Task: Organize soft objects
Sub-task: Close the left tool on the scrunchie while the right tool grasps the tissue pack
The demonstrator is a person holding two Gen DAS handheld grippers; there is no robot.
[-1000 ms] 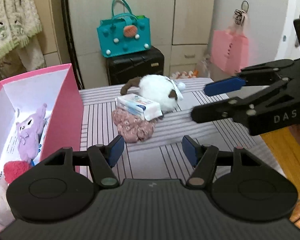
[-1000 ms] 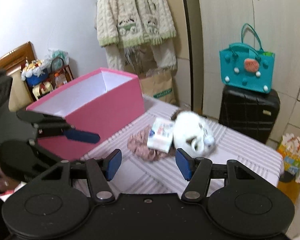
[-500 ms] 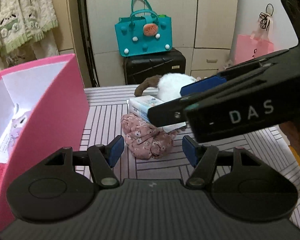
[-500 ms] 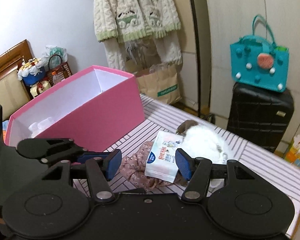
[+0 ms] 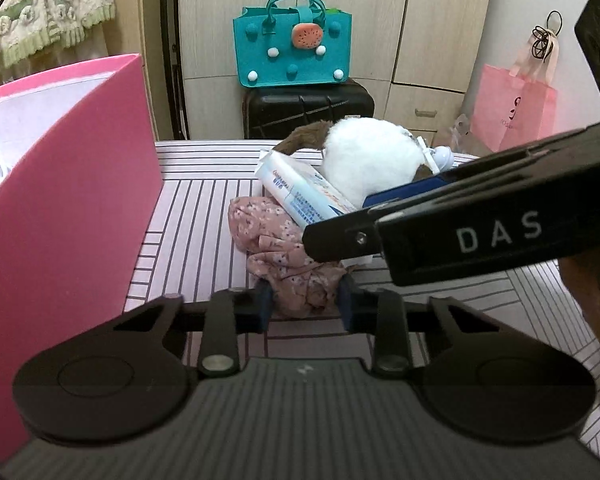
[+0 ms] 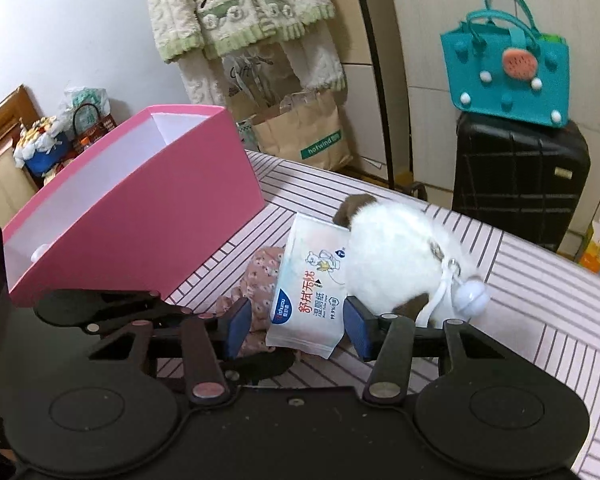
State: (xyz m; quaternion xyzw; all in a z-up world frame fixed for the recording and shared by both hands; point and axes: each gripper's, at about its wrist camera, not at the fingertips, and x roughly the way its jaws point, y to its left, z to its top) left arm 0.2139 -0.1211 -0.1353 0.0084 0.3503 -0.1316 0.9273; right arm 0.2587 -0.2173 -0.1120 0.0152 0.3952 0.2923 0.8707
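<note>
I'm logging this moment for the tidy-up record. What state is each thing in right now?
left gripper: jaws closing around the floral cloth, contact unclear
right gripper: open, straddling the wipes pack
floral cloth: crumpled on the table, under the wipes pack
wipes pack: tilted, leaning on the plush
white plush: lying on the table
pink box: open-topped

The box (image 6: 140, 208) is pink outside, white inside. The cloth (image 5: 276, 248) is dusty pink with small white flowers; the tablecloth (image 5: 204, 216) is pale pink with dark stripes.
</note>
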